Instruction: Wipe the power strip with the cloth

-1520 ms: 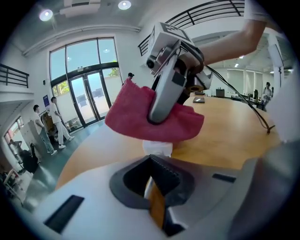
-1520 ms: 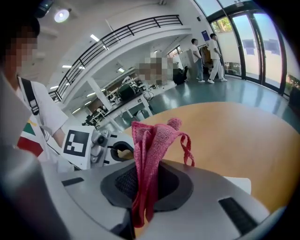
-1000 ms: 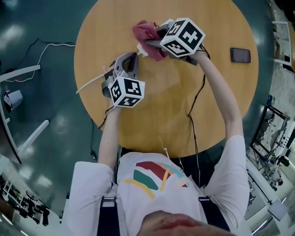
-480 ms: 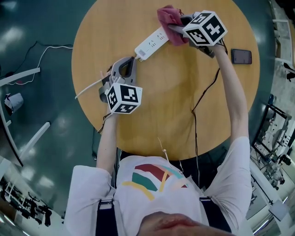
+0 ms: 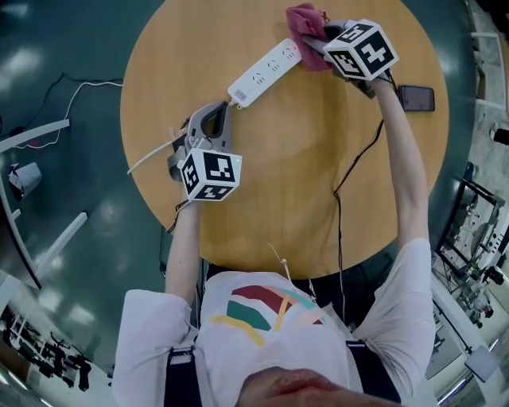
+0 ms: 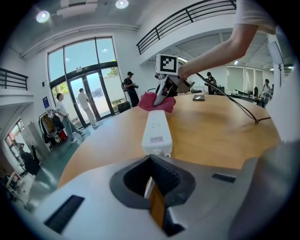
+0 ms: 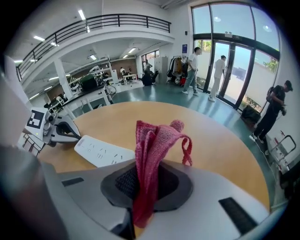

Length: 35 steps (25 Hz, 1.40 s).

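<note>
A white power strip [image 5: 265, 73] lies slantwise on the round wooden table [image 5: 286, 183]. My right gripper [image 5: 316, 40] is shut on a red cloth [image 5: 306, 24], which bunches at the strip's far end. In the right gripper view the cloth [image 7: 152, 145] stands up between the jaws, with the strip [image 7: 101, 151] to the left. My left gripper [image 5: 216, 111] sits just behind the strip's near end [image 6: 157, 129]. Its jaws look shut, with a whitish sliver between them that seems to be the strip's white cable [image 5: 151, 155].
A dark phone [image 5: 417, 98] lies near the table's right edge. Black cables [image 5: 342, 175] trail over the table from the right gripper. Several people stand by the glass doors [image 7: 220, 70] far off. Dark green floor surrounds the table.
The right gripper has dragged the cloth along the strip from its near end to its far end, uncovering the sockets. The left gripper has shifted slightly left and toward me.
</note>
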Each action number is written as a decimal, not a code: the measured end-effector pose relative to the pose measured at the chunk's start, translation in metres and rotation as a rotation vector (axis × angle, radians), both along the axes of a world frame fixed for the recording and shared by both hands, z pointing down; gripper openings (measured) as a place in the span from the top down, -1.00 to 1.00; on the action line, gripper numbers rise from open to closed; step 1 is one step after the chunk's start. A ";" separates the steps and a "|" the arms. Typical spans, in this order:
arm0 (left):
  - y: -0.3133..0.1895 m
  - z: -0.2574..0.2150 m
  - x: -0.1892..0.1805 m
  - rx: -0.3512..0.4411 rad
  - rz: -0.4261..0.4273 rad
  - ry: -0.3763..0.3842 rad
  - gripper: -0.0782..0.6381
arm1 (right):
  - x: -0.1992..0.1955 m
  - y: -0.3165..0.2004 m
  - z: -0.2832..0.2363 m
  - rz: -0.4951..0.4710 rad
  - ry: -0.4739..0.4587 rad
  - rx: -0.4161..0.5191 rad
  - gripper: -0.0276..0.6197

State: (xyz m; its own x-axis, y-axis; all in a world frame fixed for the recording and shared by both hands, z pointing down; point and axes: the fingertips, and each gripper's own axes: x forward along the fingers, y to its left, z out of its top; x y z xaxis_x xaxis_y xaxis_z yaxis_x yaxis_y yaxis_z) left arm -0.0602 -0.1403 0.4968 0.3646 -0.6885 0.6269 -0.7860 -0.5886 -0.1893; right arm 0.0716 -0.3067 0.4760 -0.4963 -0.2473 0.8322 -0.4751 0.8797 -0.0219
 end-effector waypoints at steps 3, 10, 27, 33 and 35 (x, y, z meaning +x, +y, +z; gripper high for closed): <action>0.000 0.000 0.001 -0.001 0.001 -0.002 0.67 | 0.000 0.014 -0.026 -0.015 -0.076 0.076 0.80; 0.001 -0.001 0.001 -0.001 0.002 -0.002 0.67 | -0.040 0.153 -0.032 -0.601 0.074 0.357 0.80; 0.000 0.001 0.001 0.020 0.008 -0.015 0.67 | -0.097 0.182 0.018 -1.077 0.284 0.803 0.79; 0.001 0.003 0.003 0.027 0.018 -0.026 0.67 | -0.078 0.167 0.024 -1.052 0.332 0.804 0.80; 0.002 0.004 0.004 0.028 0.020 -0.028 0.67 | -0.067 0.154 0.025 -1.036 0.363 0.809 0.80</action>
